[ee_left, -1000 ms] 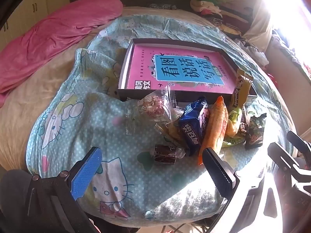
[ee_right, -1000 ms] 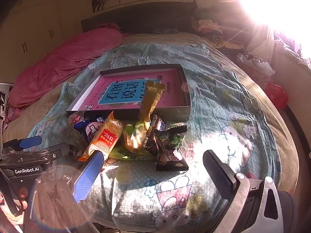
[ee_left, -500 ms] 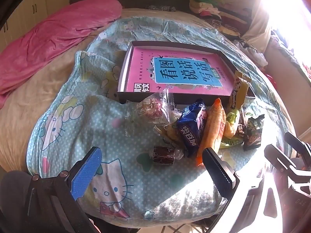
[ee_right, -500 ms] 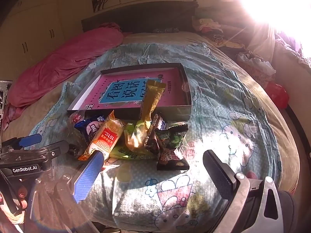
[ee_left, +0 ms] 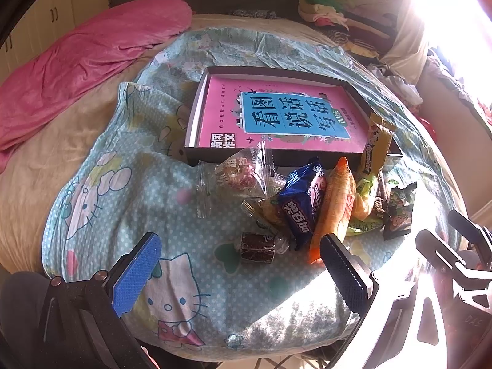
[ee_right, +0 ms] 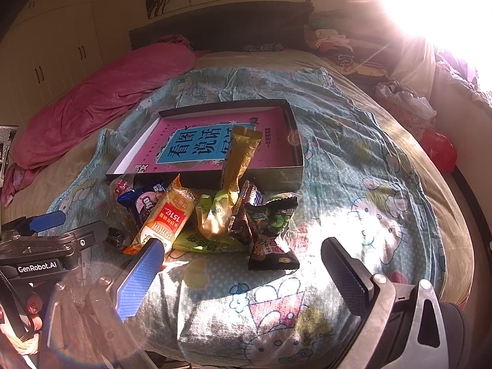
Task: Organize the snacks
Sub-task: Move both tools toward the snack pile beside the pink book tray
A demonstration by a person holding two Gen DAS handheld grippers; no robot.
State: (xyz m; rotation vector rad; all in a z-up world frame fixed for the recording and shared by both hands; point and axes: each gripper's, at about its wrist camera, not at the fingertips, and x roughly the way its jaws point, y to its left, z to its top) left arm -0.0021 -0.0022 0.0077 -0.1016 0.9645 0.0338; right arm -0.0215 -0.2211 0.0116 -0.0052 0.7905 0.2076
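- Crinkly foil and plastic snack packets lie heaped on the Hello Kitty blanket (ee_left: pixel 129 203), against the near wall of the shallow box (ee_right: pixel 295 129); none is in the box yet, by my reading.
- Slippery wrappers overlap: pulling the orange packet (ee_left: pixel 333 203) could drag the blue packet (ee_left: pixel 303 207) beside it.
- Gold stick packet (ee_right: pixel 240 156) leans on the box wall and may topple if the pile shifts.
- Small brown candy (ee_left: pixel 256 247) sits apart, nearest the left gripper (ee_left: pixel 236 279), whose jaws are spread wide and empty.
- Right gripper (ee_right: pixel 243 279) is likewise spread and empty; window glare washes out its view, so misjudged reach is likely.
- Soft bedding may let the box tilt.
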